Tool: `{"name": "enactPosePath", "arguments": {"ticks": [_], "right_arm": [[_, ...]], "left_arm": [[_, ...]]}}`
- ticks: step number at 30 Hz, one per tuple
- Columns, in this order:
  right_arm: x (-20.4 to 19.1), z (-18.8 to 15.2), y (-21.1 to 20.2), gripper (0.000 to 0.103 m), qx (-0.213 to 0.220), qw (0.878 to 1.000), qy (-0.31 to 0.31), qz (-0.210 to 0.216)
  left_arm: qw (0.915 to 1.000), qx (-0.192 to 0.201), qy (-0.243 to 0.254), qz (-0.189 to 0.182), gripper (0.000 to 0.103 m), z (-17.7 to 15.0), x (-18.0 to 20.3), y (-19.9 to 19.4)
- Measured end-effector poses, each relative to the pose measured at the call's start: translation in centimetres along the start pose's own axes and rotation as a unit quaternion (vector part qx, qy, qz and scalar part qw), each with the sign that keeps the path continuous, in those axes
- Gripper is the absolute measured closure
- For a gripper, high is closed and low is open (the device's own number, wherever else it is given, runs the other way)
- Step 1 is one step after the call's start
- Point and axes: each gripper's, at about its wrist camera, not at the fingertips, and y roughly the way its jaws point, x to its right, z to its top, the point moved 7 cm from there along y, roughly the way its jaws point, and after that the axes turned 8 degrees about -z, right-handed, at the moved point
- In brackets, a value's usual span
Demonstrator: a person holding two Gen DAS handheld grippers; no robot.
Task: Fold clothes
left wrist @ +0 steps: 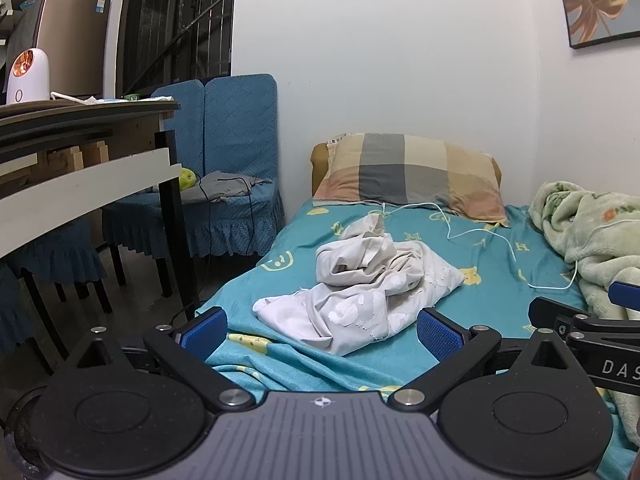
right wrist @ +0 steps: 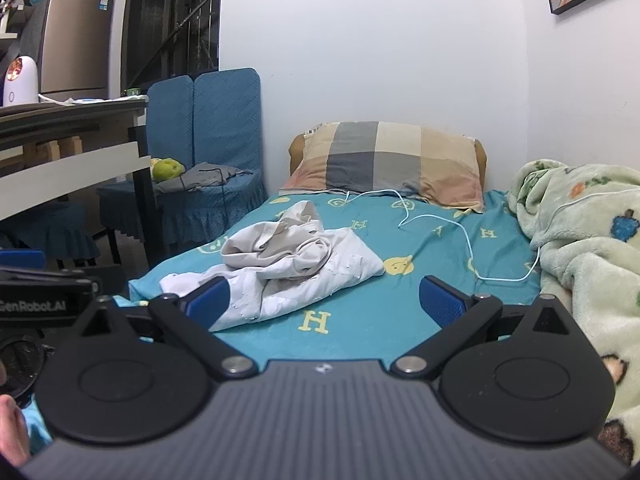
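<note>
- The left claw (left wrist: 320, 330) is released, its blue pads wide apart, holding nothing, above the bed's near edge.
- The right claw (right wrist: 325, 302) is likewise released and empty, just beside the left one.
- The garment (left wrist: 360, 284), white and crumpled in a heap, lies on the teal sheet (left wrist: 480, 300) mid-bed, toward the left edge.
- A pillow (left wrist: 412, 172) sits at the far edge; a blanket (right wrist: 580, 240) is bunched along the right edge.

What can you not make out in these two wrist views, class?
- Crumpled white garment: its type; bunched folds hide its shape, both views.
- Left gripper, open: bed edge beneath hidden by its body.
- Framed leaf picture: cut off by the frame edge.
- White cable: its far end disappears at the green fleece blanket.
</note>
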Motion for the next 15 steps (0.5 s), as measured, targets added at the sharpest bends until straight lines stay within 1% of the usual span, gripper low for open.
{"name": "enactPosePath", "arguments": {"ticks": [9, 15], "right_arm": [[0.2, -0.1, -0.3, 0.000, 0.014, 1.000, 0.006, 0.012], [0.6, 0.2, -0.3, 0.000, 0.026, 1.000, -0.002, 0.003]], "left_arm": [[0.9999, -0.001, 0.012, -0.004, 0.001, -1.1, 0.5, 0.7], [0.9998, -0.002, 0.020, -0.007, 0.001, -1.9, 0.9, 1.1]]}}
